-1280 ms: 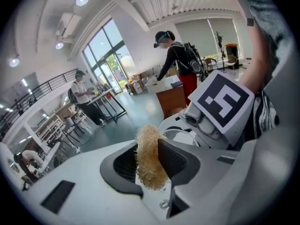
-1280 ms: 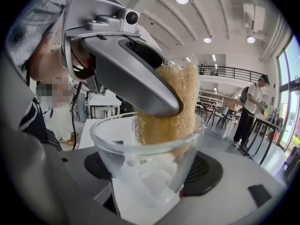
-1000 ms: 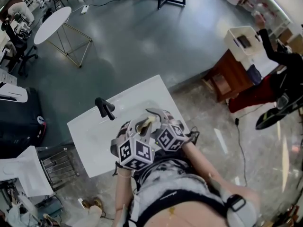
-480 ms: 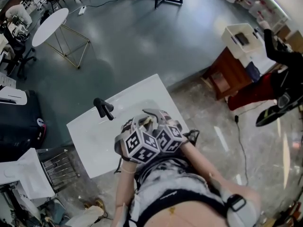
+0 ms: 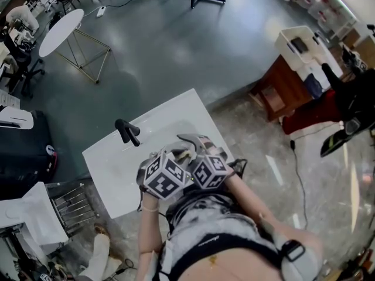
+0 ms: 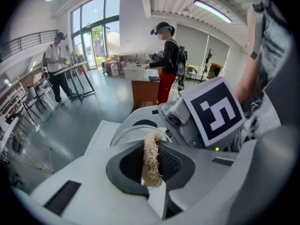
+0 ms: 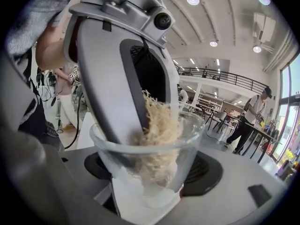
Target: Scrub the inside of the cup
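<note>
Grey left tool (image 6: pixel 151 165) and right tool (image 7: pixel 152 172), black-and-white marker cubes (image 5: pixel 167 180), seemingly speckled black-and-white top (image 5: pixel 217 230).

We see the cup (image 7: pixel 187 149) as clear, glossy and smooth-walled; glass or plastic, we cannot tell. The scrubber (image 7: pixel 159 125) is a rough tangle of straw-coloured fibre. The left gripper (image 6: pixel 152 167) and right gripper (image 7: pixel 150 184) look like matt grey plastic, with black ribbed pads (image 6: pixel 172 163). The table (image 5: pixel 111 168) is smooth white. Beyond it the floor (image 5: pixel 176 45) shows a dull grey sheen. Right of the table, a cabinet (image 5: pixel 281 92) looks wooden.
</note>
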`<action>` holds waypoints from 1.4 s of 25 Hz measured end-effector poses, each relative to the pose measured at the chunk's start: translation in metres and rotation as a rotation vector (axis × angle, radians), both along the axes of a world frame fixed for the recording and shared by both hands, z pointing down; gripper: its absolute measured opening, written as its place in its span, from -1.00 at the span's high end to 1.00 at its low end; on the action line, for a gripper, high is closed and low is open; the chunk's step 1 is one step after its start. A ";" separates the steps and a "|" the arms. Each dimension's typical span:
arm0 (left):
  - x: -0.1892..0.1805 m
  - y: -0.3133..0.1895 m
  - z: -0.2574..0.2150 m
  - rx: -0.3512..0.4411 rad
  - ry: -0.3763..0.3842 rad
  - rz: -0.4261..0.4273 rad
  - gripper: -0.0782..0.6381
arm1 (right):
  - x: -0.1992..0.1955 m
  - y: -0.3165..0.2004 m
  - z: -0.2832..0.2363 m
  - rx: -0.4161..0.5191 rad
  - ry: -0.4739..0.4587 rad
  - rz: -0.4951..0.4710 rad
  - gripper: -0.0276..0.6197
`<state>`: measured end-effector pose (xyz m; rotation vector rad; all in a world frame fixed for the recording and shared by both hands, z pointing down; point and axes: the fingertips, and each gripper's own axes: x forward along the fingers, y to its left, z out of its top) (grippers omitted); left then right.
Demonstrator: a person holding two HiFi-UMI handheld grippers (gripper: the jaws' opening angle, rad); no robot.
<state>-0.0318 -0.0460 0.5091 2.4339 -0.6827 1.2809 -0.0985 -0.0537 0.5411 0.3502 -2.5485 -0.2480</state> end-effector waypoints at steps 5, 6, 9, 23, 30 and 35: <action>-0.002 0.009 -0.011 -0.050 0.056 0.007 0.67 | 0.000 0.001 -0.002 0.013 0.006 -0.005 -0.30; -0.004 0.009 -0.015 -0.043 0.050 0.005 0.67 | -0.001 0.001 -0.002 0.016 0.007 -0.007 -0.30; -0.014 -0.002 -0.024 0.048 -0.027 -0.040 0.67 | -0.002 0.002 -0.003 0.022 0.002 -0.011 -0.30; -0.009 -0.010 -0.001 0.101 -0.229 0.011 0.67 | -0.005 0.002 -0.010 0.003 -0.018 0.002 -0.30; -0.005 0.009 -0.002 -0.012 -0.134 0.056 0.68 | -0.004 0.008 -0.009 0.027 0.002 -0.023 -0.30; -0.006 0.016 -0.010 -0.031 -0.066 0.038 0.67 | -0.004 0.007 -0.008 0.041 0.005 -0.025 -0.30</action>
